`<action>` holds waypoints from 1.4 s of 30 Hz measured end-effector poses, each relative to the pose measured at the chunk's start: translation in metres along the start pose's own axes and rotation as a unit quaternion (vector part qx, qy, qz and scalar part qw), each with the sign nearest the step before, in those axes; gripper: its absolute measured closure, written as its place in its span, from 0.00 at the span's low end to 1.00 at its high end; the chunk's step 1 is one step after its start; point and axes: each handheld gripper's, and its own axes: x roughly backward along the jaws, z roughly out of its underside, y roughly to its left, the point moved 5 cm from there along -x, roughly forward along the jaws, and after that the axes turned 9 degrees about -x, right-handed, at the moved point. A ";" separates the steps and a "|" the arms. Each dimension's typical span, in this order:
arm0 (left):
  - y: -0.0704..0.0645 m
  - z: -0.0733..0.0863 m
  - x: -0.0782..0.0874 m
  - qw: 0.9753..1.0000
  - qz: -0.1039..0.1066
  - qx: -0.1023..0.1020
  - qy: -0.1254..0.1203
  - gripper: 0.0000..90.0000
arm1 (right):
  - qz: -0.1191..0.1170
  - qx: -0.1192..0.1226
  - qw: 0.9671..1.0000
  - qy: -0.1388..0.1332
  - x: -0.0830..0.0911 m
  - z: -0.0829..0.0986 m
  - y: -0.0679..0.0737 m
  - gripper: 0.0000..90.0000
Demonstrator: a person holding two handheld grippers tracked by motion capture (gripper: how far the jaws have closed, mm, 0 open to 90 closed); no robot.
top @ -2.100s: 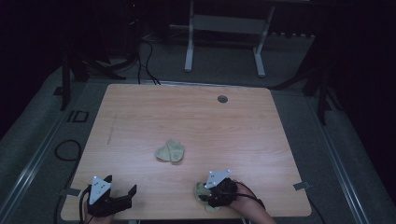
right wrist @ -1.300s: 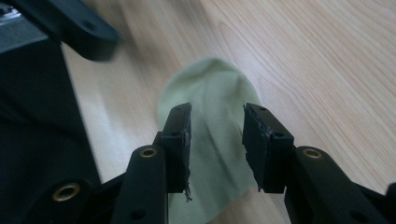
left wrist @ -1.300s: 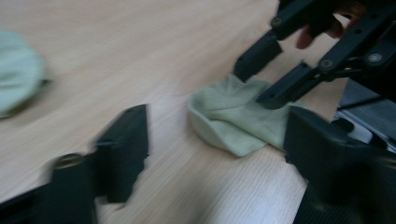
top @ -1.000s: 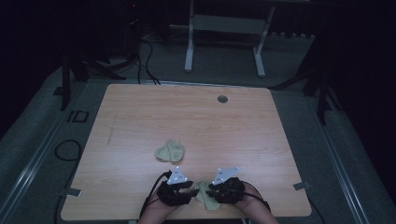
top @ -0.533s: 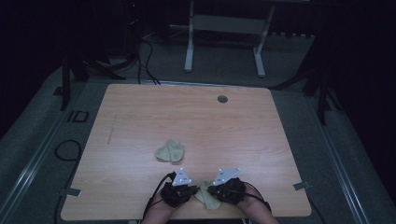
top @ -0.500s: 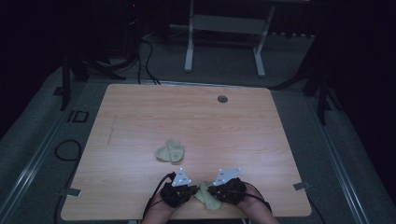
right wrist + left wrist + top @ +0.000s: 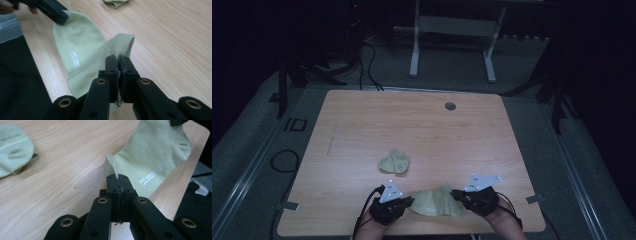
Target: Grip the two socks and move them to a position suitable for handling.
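While both hands work at the near edge of the desk (image 7: 362, 125), a pale green sock (image 7: 435, 202) is stretched between the two tools. Left tool (image 7: 404, 201) is clamped tight on one end of that sock; in the left gripper view its jaws are pressed together with a thin edge of fabric (image 7: 112, 167) pinched between them, and the sock (image 7: 155, 157) runs up and away from the tips, small white logo (image 7: 150, 175) facing up. Right tool (image 7: 458, 194) is likewise closed on the sock; in the right gripper view the ribbed cuff (image 7: 124, 43) rises right above the shut jaws, the rest of the sock (image 7: 77, 42) spreading off to the left of the tips. At the far end of the sock in that view the other tool (image 7: 51, 10) bites the fabric. From the high view the sock sags a little in the middle, lower part resting on the desk, just ahead of the desk's near edge.

Second sock (image 7: 395, 162), same pale green, crumpled, lies ahead of the left tool, apart from it and from the held sock, not touched by anything. It shows at the upper left in the left gripper view (image 7: 15, 147), and at the top edge in the right gripper view (image 7: 115, 3).

Grey three-cornered plates top both tools (image 7: 391, 191) (image 7: 482, 182). Cables trail back from each tool toward the person. Small dark round grommet (image 7: 450, 106) sits far ahead of the right tool, near the desk's far edge.
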 end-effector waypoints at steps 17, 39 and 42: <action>0.000 0.030 -0.010 0.998 -0.027 0.032 0.041 0.98 | 0.010 -0.045 0.997 0.059 -0.028 0.045 -0.013 0.93; -0.011 -0.001 -0.017 0.998 0.016 -0.055 0.015 0.94 | 0.000 0.003 0.999 0.037 -0.033 0.016 0.005 0.93; -0.007 0.005 -0.025 0.998 0.020 -0.058 0.031 0.92 | 0.001 0.008 0.998 0.059 -0.044 0.023 0.005 0.86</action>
